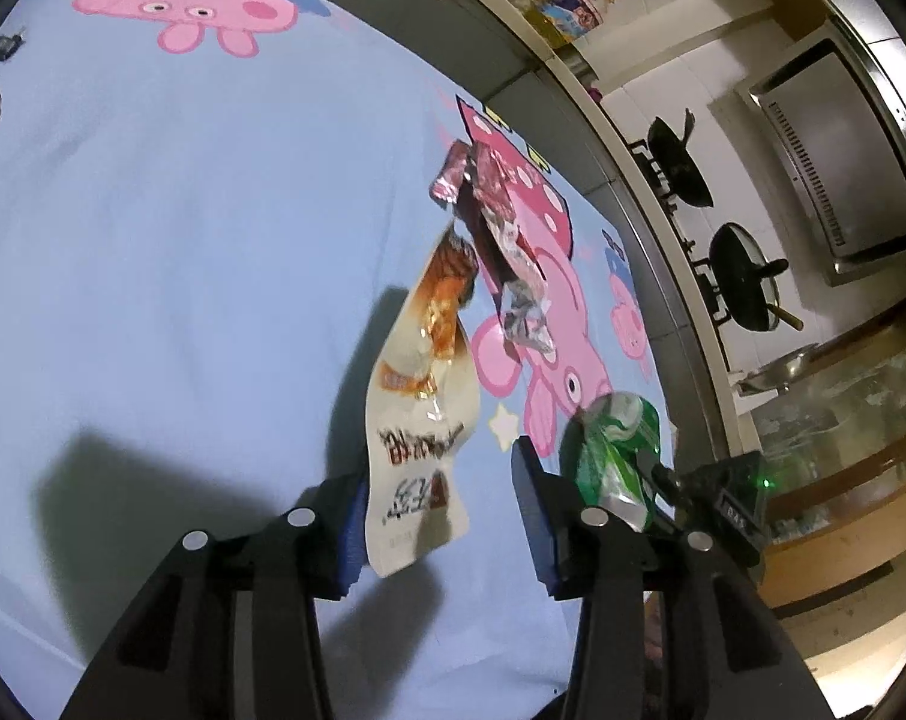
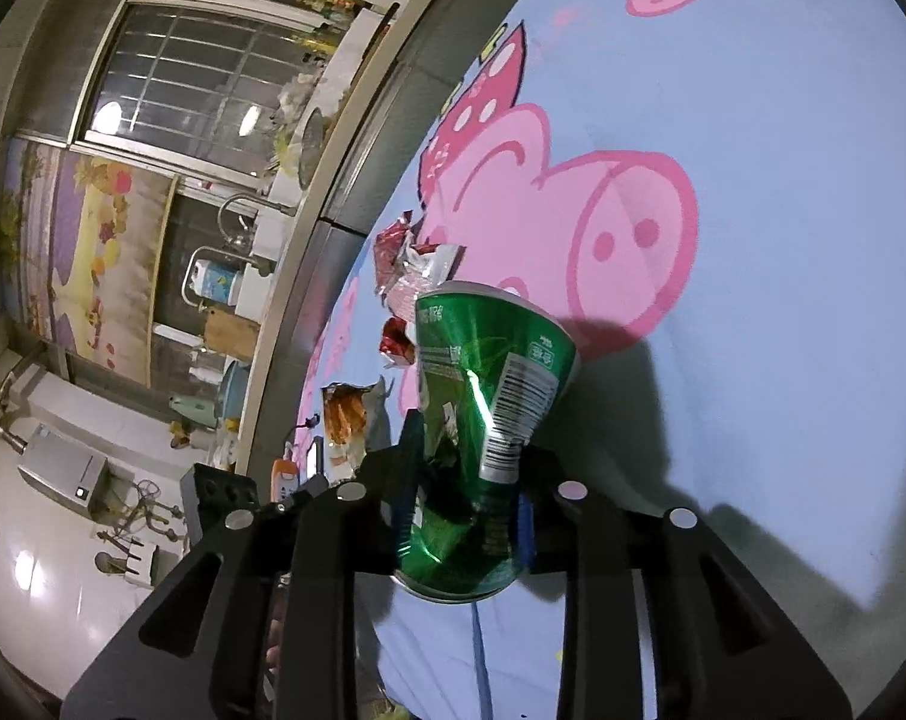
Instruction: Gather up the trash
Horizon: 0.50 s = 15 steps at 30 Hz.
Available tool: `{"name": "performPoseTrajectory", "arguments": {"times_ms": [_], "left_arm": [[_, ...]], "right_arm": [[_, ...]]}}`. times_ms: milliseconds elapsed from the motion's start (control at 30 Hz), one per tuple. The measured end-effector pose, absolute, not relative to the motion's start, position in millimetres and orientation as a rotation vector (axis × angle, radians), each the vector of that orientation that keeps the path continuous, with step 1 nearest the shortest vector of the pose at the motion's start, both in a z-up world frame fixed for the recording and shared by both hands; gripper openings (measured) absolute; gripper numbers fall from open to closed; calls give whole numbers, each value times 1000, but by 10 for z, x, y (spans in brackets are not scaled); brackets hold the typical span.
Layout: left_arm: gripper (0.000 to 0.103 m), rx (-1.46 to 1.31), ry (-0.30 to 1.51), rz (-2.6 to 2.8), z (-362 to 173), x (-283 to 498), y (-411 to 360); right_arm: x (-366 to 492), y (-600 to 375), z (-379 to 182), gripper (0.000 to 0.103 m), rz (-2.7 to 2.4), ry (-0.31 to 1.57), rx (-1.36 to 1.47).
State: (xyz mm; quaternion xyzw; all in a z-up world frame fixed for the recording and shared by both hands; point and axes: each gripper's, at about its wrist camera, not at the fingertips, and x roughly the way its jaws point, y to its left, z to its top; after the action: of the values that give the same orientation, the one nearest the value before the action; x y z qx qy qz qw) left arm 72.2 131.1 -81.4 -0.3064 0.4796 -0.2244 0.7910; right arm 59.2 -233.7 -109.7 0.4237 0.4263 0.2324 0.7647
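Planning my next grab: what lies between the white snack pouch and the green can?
Left wrist view: no trash between white snack pouch and green can, only blue cloth with a star print and one finger of the left gripper.

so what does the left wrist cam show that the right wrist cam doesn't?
Left wrist only: the left gripper seen along its fingers, jaws open with the white snack bag between them, plus black pans and a range hood.
Right wrist only: the right gripper seen along its fingers, closed on the crushed green can, its barcode facing the camera, plus a barred window and a tap.
Both: the can, the snack bag, red foil wrappers and the cartoon-pig cloth.
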Motion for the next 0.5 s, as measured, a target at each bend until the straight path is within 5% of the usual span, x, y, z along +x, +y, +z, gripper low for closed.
{"name": "performPoseTrajectory", "arguments": {"times_ms": [200, 500], "left_arm": [[43, -424, 981, -242, -662, 707, 1302], [47, -143, 918, 15, -437, 604, 1177]], "right_arm": [[480, -2452, -1038, 62, 354, 870, 848], [226, -2365, -733, 64, 214, 737, 610]]}}
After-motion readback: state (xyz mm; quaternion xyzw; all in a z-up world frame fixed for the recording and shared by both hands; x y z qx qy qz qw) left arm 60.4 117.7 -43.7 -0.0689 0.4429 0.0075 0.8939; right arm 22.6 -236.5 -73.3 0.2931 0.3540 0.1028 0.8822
